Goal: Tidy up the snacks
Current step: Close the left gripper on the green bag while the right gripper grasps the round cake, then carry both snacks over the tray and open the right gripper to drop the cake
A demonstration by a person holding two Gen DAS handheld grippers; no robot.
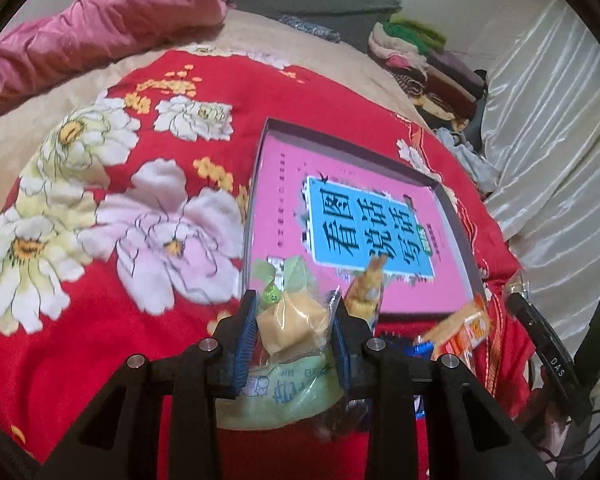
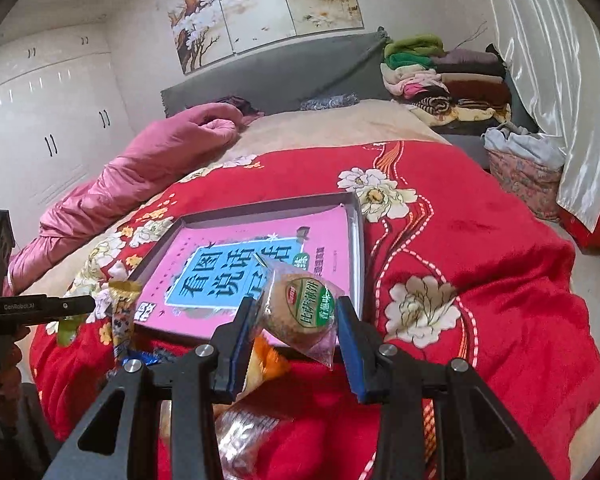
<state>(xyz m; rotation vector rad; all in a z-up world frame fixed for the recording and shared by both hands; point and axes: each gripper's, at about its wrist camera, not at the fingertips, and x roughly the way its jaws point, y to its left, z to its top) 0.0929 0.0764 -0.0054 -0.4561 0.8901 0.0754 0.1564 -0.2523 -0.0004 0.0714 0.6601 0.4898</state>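
My left gripper [image 1: 294,322] is shut on a clear packet holding a yellow cake [image 1: 290,326], lifted above the red floral quilt just in front of a shallow grey box [image 1: 456,216] lined with a pink book. My right gripper [image 2: 296,322] is shut on a wrapped round biscuit [image 2: 300,312] with a green label, held over the box's near edge [image 2: 358,240]. Loose snack packets lie on the quilt below: an orange one [image 1: 466,330], a yellow-brown one [image 2: 122,312], a blue one [image 2: 146,360]. The other gripper shows at the left edge [image 2: 40,306] of the right wrist view.
The red floral quilt [image 2: 480,240] covers a bed, with a pink duvet [image 2: 120,184] bunched at the far left. Folded clothes [image 2: 444,76] are stacked by the grey headboard. White curtains [image 1: 560,140] hang along the right side.
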